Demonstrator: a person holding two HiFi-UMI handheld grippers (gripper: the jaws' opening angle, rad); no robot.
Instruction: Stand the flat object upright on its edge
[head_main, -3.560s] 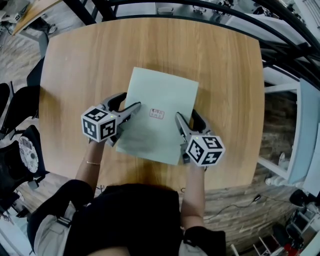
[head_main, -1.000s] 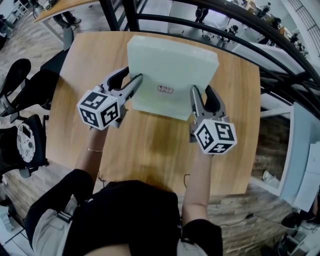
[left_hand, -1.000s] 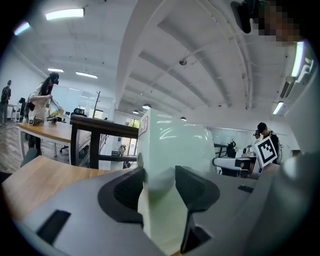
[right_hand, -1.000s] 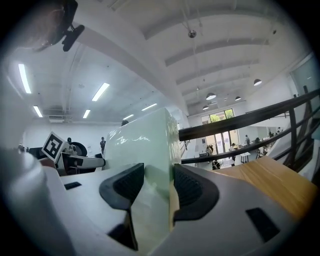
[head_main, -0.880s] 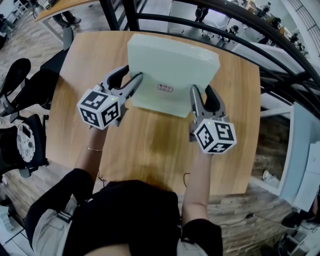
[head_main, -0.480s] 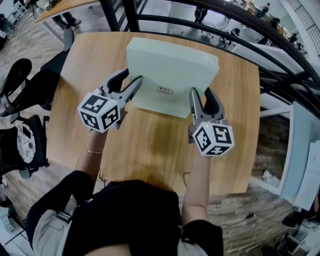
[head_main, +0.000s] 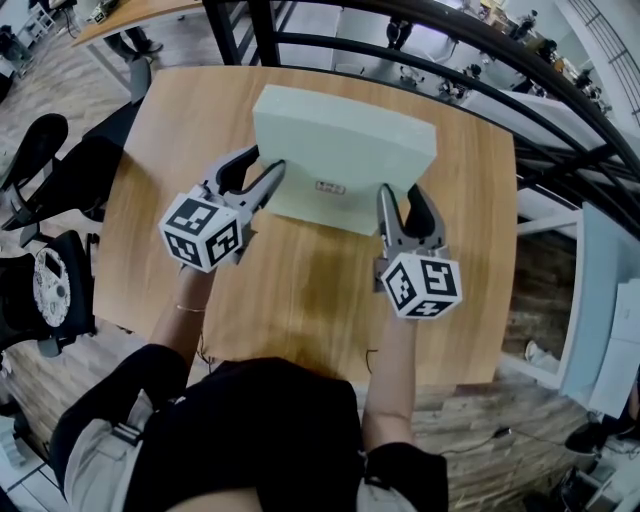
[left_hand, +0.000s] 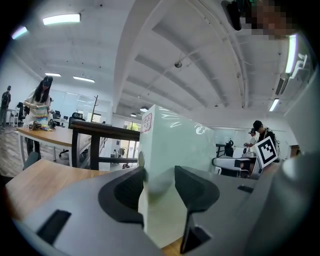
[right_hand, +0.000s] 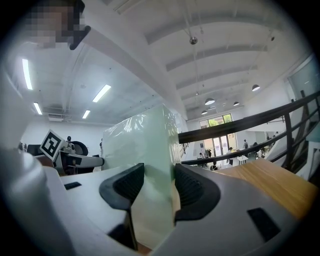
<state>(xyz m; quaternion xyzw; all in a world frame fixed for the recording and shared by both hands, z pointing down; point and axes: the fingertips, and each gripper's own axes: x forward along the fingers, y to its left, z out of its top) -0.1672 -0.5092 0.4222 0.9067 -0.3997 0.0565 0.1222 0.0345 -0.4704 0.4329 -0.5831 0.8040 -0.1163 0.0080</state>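
Observation:
A pale green flat slab (head_main: 345, 145) with a small red label stands nearly upright, its lower edge on the round-cornered wooden table (head_main: 300, 290). My left gripper (head_main: 262, 172) is shut on its left side edge and my right gripper (head_main: 398, 195) is shut on its right side edge. In the left gripper view the slab (left_hand: 172, 145) rises between the two dark pads of the left gripper (left_hand: 159, 186). In the right gripper view the slab (right_hand: 145, 140), wrapped in shiny film, fills the gap of the right gripper (right_hand: 159, 187). Its bottom edge is hidden behind the jaws.
A black railing (head_main: 420, 25) curves past the table's far side. Dark chairs (head_main: 45, 190) stand to the left of the table. The table's near edge lies just in front of the person's body (head_main: 250, 440). People stand at distant desks (left_hand: 40, 112).
Since the earliest frame the slab has been tipped up from lying flat to standing on its edge. Over the last second it got slightly steeper; both grippers kept their hold and barely moved.

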